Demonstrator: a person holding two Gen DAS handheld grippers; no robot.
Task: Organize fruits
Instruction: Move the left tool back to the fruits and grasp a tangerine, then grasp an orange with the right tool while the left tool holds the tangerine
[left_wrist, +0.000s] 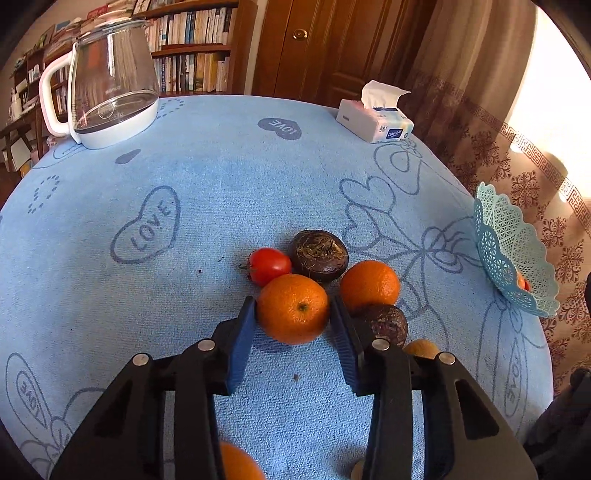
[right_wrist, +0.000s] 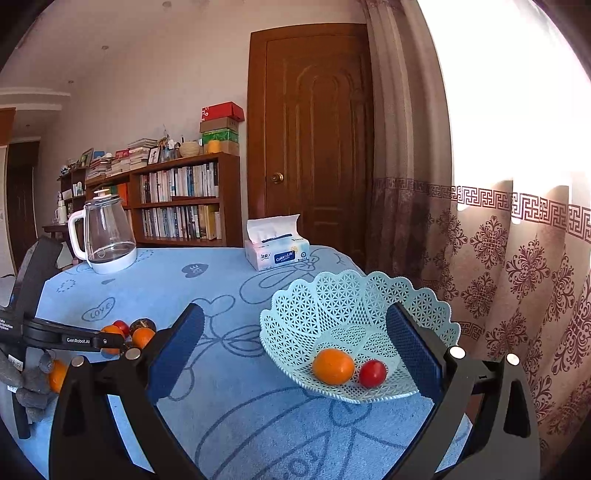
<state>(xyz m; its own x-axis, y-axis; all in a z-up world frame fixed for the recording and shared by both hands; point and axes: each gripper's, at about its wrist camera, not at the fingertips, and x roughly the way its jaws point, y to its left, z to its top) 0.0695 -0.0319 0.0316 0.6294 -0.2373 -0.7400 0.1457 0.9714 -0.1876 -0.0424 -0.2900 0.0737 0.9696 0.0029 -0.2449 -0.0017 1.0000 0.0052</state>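
The table (left_wrist: 207, 177), under a blue towel printed with hearts, carries everything; places here are given from the basket (right_wrist: 354, 314), a pale lattice bowl near the table's right edge.

The right gripper (right_wrist: 295, 354) points almost level at the basket, jaws wide apart, the right finger in front of the basket's right rim, the left finger well short of it on the left. Nothing is held.

The left gripper (left_wrist: 293, 314) tilts steeply down over the fruit heap, well left of the basket. Its blue pads (left_wrist: 243, 332) press both sides of an orange (left_wrist: 293, 308), clamped.

In the basket lie an orange fruit (right_wrist: 333, 366) and a tomato (right_wrist: 372, 373), touching.

Just beyond the clamped orange, a second orange (left_wrist: 369, 284), a dark round fruit (left_wrist: 319, 254) and a red tomato (left_wrist: 269, 265) crowd together.
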